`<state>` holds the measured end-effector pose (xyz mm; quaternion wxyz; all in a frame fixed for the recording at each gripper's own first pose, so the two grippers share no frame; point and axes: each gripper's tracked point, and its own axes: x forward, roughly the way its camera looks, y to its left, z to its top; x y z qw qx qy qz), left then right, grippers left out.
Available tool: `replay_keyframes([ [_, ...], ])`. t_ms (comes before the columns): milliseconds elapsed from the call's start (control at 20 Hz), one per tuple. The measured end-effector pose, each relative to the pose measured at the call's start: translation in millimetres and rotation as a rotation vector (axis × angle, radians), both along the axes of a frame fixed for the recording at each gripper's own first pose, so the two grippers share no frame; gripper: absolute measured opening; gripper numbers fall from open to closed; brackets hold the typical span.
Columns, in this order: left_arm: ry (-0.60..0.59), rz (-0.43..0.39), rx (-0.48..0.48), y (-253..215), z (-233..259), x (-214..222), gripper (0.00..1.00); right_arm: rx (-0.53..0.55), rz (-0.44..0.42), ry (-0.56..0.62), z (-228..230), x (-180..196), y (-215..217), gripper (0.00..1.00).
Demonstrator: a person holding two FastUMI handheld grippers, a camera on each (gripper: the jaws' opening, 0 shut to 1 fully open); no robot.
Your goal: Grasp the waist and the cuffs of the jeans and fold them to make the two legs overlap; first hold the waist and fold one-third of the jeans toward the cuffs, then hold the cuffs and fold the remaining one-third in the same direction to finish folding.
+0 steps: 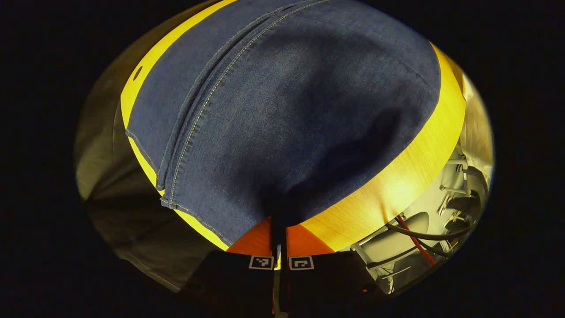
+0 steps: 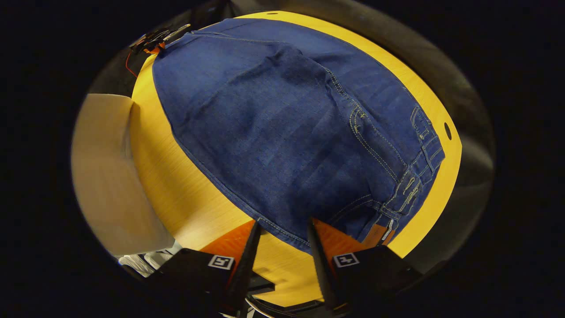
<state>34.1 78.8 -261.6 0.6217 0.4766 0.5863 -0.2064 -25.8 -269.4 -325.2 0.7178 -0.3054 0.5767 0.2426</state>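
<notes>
Jeans [image 1: 282, 110] lie spread flat over a yellow wooden table [image 1: 397, 185], covering most of its top. In the left gripper view, the left gripper [image 1: 280, 225] is at the near edge of the denim with its two fingers drawn tight together, and a fold of the dark cloth runs down into the thin slit between them, so it is clenched on the jeans; a stitched seam and a hem run along the left side of the cloth. To the right, past the table edge, cables [image 1: 423, 236] and grey metal parts show below. In the right gripper view, the right gripper [image 2: 283, 229] has its fingers spread apart, released, and the near edge of the jeans [image 2: 282, 132] lies between the fingertips, with bare table beneath; whether the tips touch the cloth cannot be told. The waistband with belt loops and a pocket sits at the right. The other gripper [image 2: 154, 40] shows at the far left corner of the denim.
</notes>
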Motion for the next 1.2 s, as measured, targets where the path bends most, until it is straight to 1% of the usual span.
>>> replay_keyframes([
  [50,0.004,0.002,0.001,-0.2,0.1,0.4,0.00,-0.003,-0.001,-0.010,3.8,1.1,-1.1,0.62],
  [100,0.008,0.004,0.000,-0.1,0.3,0.7,0.00,-0.004,-0.009,-0.022,4.3,2.4,-2.9,0.47],
  [150,0.012,0.007,-0.003,-0.1,0.6,0.2,0.00,-0.002,-0.017,-0.037,4.7,4.1,-2.7,0.39],
  [300,0.013,0.024,-0.023,-0.5,0.1,1.1,0.00,0.000,-0.046,-0.080,6.5,11.1,-5.2,0.20],
  [400,0.003,0.036,-0.039,-0.6,0.4,1.0,0.00,0.005,-0.077,-0.093,6.7,10.3,-5.0,0.12],
  [500,-0.004,0.034,-0.052,-0.9,-0.1,1.4,0.00,0.018,-0.096,-0.129,10.1,10.1,-4.0,0.12],
  [600,0.006,0.023,-0.066,-0.2,-0.2,1.2,0.00,0.031,-0.170,-0.166,10.2,10.5,-5.8,0.08],
  [700,0.017,0.040,-0.090,0.2,0.9,0.8,0.00,0.032,-0.250,-0.196,8.5,10.2,-7.3,0.05],
  [800,0.020,0.048,-0.122,0.0,0.4,0.8,0.00,0.008,-0.313,-0.219,14.0,9.2,-3.9,0.03],
  [900,0.024,0.033,-0.134,2.2,0.9,-0.8,0.00,-0.035,-0.340,-0.245,23.4,8.0,-2.2,0.04],
  [1000,0.002,0.025,-0.124,2.8,5.9,4.8,0.00,-0.036,-0.373,-0.267,38.4,10.8,4.6,0.03],
  [1100,-0.072,0.056,-0.134,3.1,16.8,6.4,0.00,-0.018,-0.422,-0.294,57.2,22.7,10.2,0.03],
  [1200,-0.132,0.126,-0.214,-6.7,35.5,4.4,0.00,-0.020,-0.473,-0.339,75.4,28.3,9.2,0.03],
])
